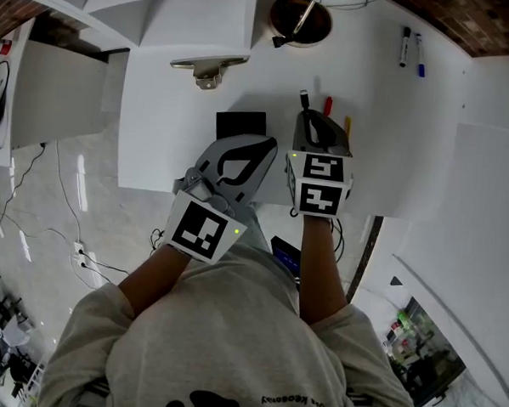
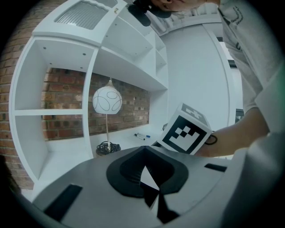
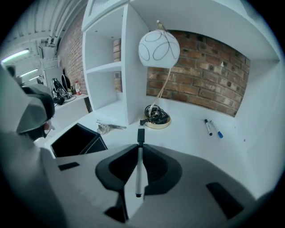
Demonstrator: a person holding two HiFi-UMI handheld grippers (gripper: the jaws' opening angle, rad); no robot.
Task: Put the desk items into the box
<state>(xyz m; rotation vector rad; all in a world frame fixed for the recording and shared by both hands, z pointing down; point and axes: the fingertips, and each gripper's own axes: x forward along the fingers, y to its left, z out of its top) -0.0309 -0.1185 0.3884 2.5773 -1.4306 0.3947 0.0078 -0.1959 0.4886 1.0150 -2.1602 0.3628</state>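
The right hand-held gripper [image 3: 138, 151], clamped on a white marker [image 3: 139, 178] lying along its jaws, hovered just right of the black box [image 3: 75, 140]; the left hand-held gripper [image 1: 259, 149], jaws together and empty, sat nearer it.

No readable text or labels

A white marker [image 3: 138, 171] with black cap is clamped in the right gripper [image 3: 139, 151]. The open black box [image 3: 75, 140] stands at its left, two more markers [image 3: 208, 127] beyond.
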